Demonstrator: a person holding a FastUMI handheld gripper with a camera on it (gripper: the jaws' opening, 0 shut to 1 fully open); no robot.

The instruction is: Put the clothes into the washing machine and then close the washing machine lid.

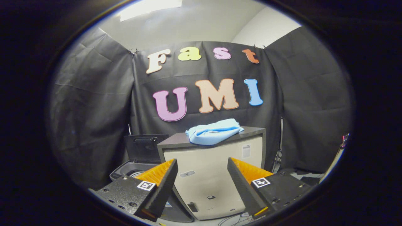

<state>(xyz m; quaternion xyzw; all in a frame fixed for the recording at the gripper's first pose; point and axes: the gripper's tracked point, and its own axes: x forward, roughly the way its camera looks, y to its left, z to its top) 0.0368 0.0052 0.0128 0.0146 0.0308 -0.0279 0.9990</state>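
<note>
Open air between the spread-fingered tool point(202, 179) and cabinet point(213, 175); washing machine point(132, 168) lid point(145, 147) upright beside it.

Your gripper point(202, 175): spread wide, holding nothing.
You have both fingers point(163, 185) level and pointing forward, well apart, with a broad gap between them and no contact on either inner face.
</note>
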